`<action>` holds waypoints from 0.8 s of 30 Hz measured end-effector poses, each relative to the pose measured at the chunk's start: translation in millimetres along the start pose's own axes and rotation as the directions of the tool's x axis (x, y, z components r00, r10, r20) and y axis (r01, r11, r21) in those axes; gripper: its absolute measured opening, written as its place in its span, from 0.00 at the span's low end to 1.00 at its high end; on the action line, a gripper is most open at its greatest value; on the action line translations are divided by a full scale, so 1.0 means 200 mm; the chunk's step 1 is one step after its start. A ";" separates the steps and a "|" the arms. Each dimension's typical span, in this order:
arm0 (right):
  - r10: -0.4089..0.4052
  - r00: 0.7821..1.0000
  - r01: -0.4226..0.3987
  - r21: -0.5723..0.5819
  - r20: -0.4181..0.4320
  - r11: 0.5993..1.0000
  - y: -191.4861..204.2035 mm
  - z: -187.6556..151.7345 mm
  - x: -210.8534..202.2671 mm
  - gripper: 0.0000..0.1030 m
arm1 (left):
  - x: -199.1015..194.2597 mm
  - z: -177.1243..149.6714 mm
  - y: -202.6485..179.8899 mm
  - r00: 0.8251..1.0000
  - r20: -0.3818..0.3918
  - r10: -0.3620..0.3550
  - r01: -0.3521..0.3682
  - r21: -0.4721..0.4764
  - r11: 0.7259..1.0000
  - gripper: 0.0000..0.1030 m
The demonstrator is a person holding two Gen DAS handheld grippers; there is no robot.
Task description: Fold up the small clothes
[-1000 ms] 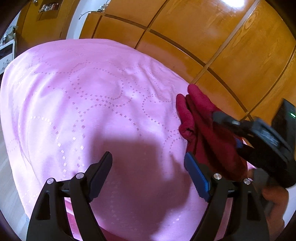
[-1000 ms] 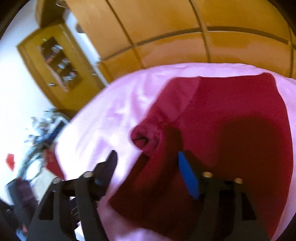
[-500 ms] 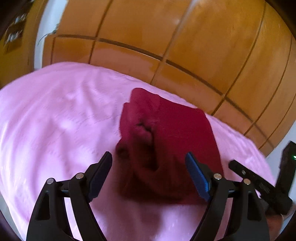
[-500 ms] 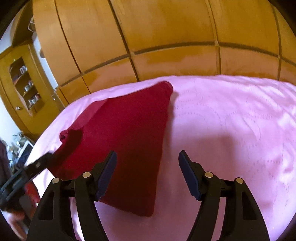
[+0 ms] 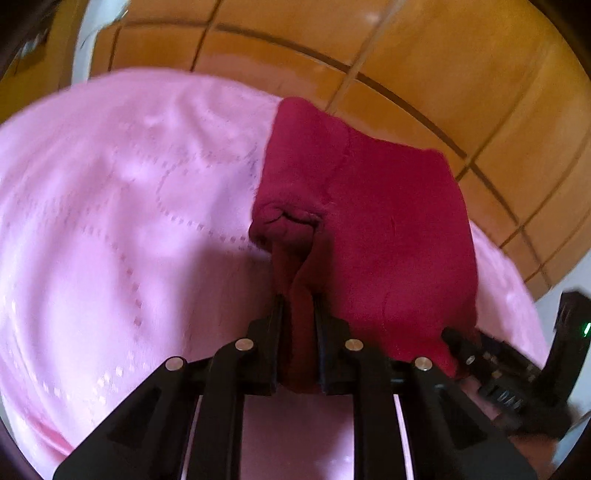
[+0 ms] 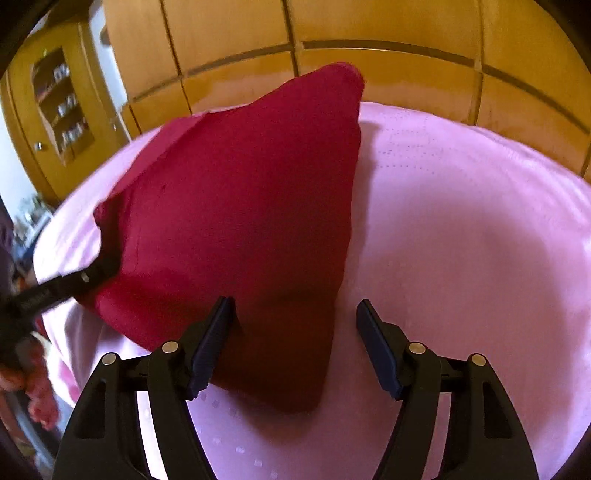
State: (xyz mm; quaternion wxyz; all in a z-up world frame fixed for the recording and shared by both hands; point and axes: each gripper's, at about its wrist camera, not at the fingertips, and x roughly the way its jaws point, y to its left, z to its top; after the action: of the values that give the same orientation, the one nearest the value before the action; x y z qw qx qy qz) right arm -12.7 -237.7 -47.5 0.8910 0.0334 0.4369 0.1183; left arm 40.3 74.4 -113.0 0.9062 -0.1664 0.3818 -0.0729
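Black left tool (image 5: 298, 314): jaws just closed, pinching near edge of dark red knit garment (image 5: 388, 229). Black right tool (image 6: 295, 332): jaws apart, straddling garment's near corner. Garment lies on pink quilted bed cover (image 6: 461, 221); orange wooden panelling (image 6: 369, 29) beyond.

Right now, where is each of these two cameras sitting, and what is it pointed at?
Left wrist: sits on the left gripper, looking down along its fingers, which have just been closing and pinch a fold of the red garment on the pink sheet; the right gripper shows at right.
Right wrist: sits on the right gripper, jaws open over the garment's near corner; the left gripper shows at left.
Both share garment, sheet and wooden panels.
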 end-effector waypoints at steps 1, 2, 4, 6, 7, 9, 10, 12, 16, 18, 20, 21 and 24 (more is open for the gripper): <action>0.006 1.000 -0.006 0.010 -0.002 1.000 -0.01 0.00 0.00 0.66 | -0.01 0.01 -0.02 1.000 0.011 0.010 -0.010 0.034 0.999 0.19; 0.016 1.000 -0.016 0.029 -0.002 0.999 -0.02 0.01 -0.02 0.66 | -0.02 0.02 -0.03 1.000 0.016 0.012 -0.013 0.042 0.999 0.21; 0.043 0.999 -0.044 0.047 0.008 0.998 -0.04 0.03 -0.07 0.66 | -0.09 0.04 -0.01 1.000 0.029 -0.001 0.001 0.005 1.000 0.33; 0.053 0.998 -0.055 0.058 0.047 0.997 -0.07 0.05 -0.14 0.66 | -0.19 0.07 0.02 0.996 0.084 -0.013 0.018 -0.059 0.998 0.45; 0.052 0.996 -0.056 0.062 0.066 0.997 -0.08 0.07 -0.16 0.66 | -0.27 0.09 0.04 0.991 0.136 -0.016 0.028 -0.090 0.996 0.46; 0.069 0.991 -0.077 0.068 0.117 0.995 -0.11 0.14 -0.23 0.66 | -0.32 0.15 0.03 0.984 0.180 0.000 0.016 -0.084 0.996 0.46; 0.074 0.988 -0.084 0.067 0.136 0.994 -0.11 0.19 -0.24 0.66 | -0.34 0.20 0.00 0.980 0.196 0.007 0.005 -0.060 0.998 0.46; 0.065 0.984 -0.073 0.044 0.165 0.996 -0.11 0.31 -0.25 0.66 | -0.32 0.29 -0.06 0.980 0.198 0.012 -0.012 0.000 1.000 0.46; 0.008 0.985 -0.005 -0.019 0.170 1.000 -0.06 0.50 -0.17 0.66 | -0.14 0.46 -0.21 0.991 0.114 0.067 -0.081 0.121 0.989 0.39; -0.025 0.987 0.034 -0.055 0.156 0.998 -0.02 0.59 -0.09 0.66 | -0.03 0.52 -0.27 0.993 0.074 0.090 -0.101 0.163 0.982 0.37; -0.038 0.988 0.050 -0.078 0.148 0.996 0.00 0.64 -0.02 0.61 | 0.07 0.56 -0.30 0.992 0.045 0.121 -0.128 0.201 0.971 0.34; -0.042 0.990 0.054 -0.090 0.131 0.994 0.01 0.66 0.03 0.59 | 0.12 0.57 -0.30 0.989 0.032 0.144 -0.148 0.218 0.965 0.34; -0.029 0.997 0.036 -0.091 0.072 0.995 0.01 0.68 0.15 0.45 | 0.28 0.59 -0.29 0.978 -0.015 0.210 -0.199 0.249 0.948 0.33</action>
State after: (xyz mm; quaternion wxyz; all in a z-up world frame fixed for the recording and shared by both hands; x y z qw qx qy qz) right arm 111.6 -222.6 14.2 0.9084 -0.0107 0.3997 0.1225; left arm 163.3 36.0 -52.0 0.9144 -0.0109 0.4037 -0.0288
